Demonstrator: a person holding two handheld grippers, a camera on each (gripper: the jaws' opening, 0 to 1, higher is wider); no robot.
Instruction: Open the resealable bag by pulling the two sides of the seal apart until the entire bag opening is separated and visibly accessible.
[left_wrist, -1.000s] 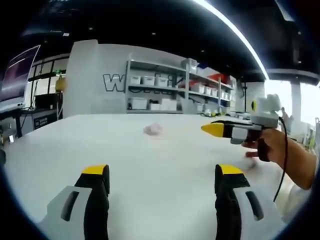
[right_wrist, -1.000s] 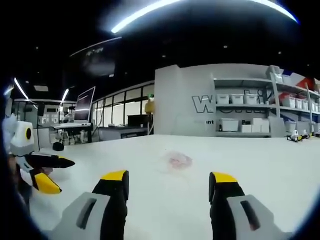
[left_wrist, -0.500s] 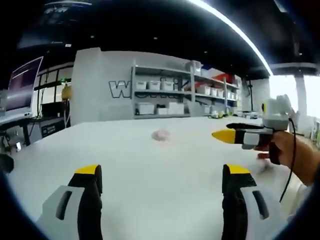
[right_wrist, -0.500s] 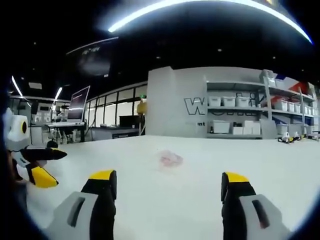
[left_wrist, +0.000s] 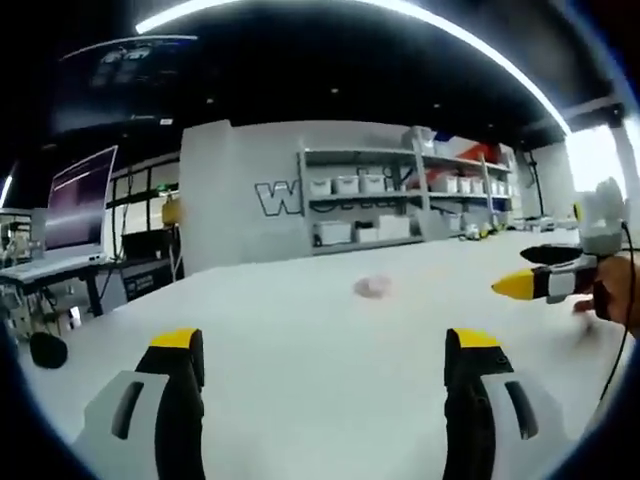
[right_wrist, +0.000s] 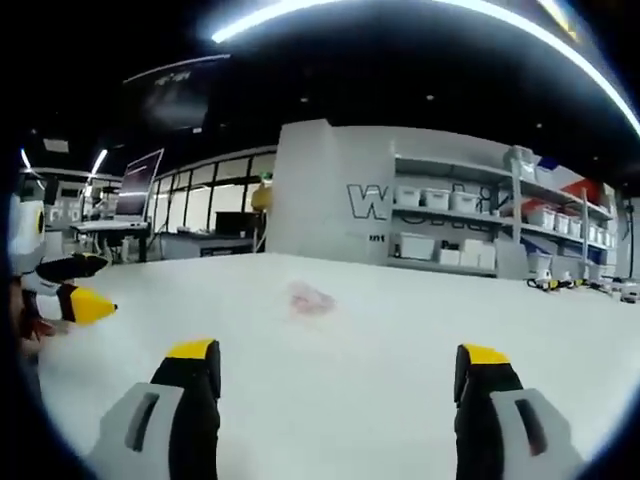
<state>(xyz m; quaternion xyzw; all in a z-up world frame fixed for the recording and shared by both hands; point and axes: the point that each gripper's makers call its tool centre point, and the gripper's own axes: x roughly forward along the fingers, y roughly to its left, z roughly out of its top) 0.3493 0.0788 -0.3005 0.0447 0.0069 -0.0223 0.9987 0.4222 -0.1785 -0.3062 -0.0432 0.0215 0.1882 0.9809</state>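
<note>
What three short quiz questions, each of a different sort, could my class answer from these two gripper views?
1. True or false: the left gripper holds the bag.
2. Where does the bag lie? A) on the white table B) on the shelves C) between jaws
3. Fill in: the right gripper's jaws stand ____.

Key: 1 false; 2 A; 3 open.
</note>
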